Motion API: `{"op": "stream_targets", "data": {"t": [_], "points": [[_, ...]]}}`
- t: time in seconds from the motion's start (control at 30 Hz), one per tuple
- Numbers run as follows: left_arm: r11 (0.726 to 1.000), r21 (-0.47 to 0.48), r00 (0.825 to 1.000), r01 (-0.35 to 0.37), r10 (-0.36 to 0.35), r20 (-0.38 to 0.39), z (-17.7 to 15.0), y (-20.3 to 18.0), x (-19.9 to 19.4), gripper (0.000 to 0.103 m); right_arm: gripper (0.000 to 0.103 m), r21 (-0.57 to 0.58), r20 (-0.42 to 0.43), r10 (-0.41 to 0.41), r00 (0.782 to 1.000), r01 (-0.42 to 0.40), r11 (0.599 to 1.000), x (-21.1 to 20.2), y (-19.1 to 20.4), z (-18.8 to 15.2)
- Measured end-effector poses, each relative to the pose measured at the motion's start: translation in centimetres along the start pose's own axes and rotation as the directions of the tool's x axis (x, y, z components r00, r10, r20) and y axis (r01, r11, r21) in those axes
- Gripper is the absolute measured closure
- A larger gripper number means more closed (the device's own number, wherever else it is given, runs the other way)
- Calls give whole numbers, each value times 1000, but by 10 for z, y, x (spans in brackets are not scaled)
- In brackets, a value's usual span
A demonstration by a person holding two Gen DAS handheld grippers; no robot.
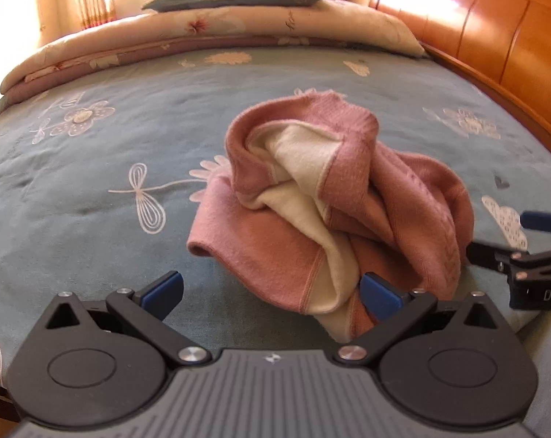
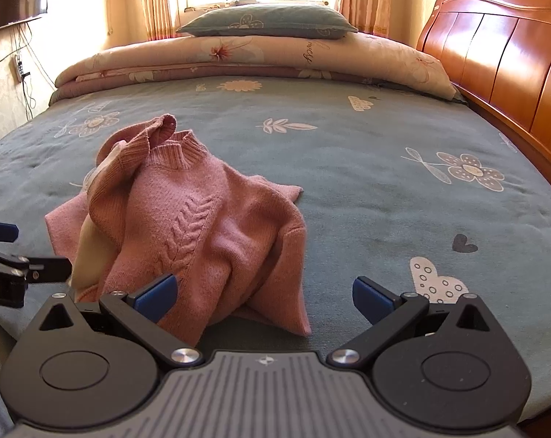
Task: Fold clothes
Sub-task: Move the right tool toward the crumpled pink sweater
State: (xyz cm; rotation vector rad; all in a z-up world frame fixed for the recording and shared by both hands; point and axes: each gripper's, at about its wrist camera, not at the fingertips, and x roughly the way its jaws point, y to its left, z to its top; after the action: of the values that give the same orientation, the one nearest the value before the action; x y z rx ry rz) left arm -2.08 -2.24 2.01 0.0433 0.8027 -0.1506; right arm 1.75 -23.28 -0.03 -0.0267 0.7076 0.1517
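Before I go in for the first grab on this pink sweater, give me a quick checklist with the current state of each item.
1. Left gripper open: ok, jaws spread wide.
2. Right gripper open: ok, nothing between its pads.
3. Sweater lying flat: not ok, crumpled in a heap, cream lining turned out.
4. Collar findable: ok, ribbed neck shows at the far side.
5. Sleeves located: cannot tell, buried in the folds.
6. Room on the bedspread to spread it: ok, bare to the right of the sweater.
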Motion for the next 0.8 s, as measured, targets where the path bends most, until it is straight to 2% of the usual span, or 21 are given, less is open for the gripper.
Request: {"op": "stream_targets", "data": {"t": [0.1,0.17,0.33,0.43,0.53,0.67,0.8], "points": [[999,-20,999,40,-39,19,-2,3,-3,1,0,-1,-2,-3,1000,3,1000,-4,1,1],[999,-22,999,34,-34,8,-3,3,-5,1,0,1,-10,-5,1000,5,1000,-6,1,1],[999,14,999,-51,51,4,-5,-8,-10,1,0,6,-23,-15,1000,15,1000,-14,4,2],[997,24,998,-67,67,15,-9,-10,-14,1,0,3,-22,-17,1000,17,1000,-20,6,2],[998,17,998,-57,56,27,-13,-9,-17,1,0,4,-15,-10,1000,10,1000,-25,8,0],[998,46,994,-44,39,98,-20,-8,-22,1,0,-18,37,8,999,-7,1000,-35,12,-5],[1000,-3,997,-11,11,80,-19,-3,-23,1,0,-47,75,37,997,-33,998,-42,16,-7]]}}
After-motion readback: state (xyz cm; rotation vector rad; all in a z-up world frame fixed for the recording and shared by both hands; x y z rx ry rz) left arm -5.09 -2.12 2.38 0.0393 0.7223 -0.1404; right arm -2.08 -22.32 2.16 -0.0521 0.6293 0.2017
